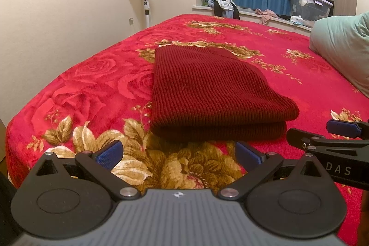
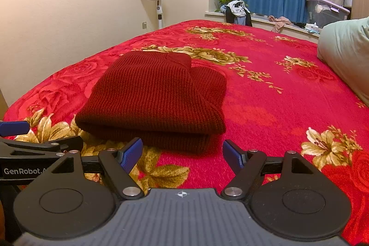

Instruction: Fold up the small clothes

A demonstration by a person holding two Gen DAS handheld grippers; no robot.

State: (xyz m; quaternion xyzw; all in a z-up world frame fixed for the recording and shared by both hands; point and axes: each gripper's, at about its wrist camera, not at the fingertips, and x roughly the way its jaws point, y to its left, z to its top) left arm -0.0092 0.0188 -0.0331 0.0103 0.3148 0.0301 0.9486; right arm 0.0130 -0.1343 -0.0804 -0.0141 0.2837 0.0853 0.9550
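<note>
I have both grippers low over the bed's near edge, side by side. The left gripper (image 1: 177,153) has its fingers spread apart and empty, and the right gripper (image 2: 182,152) is the same, fingers wide with nothing between them. The dark red knit garment (image 1: 207,89) lies on the red floral blanket (image 1: 96,75) just beyond both sets of fingertips, doubled over with its thick folded edge facing me. It looks folded already, so I judge little is left. The risk from here: a fingertip catching that loose knit edge would drag the top layer and spoil the stack, and the plush blanket could bunch under it. On the window ledge a clear lidded storage bin (image 2: 327,10) holds something pale that I cannot identify.
</note>
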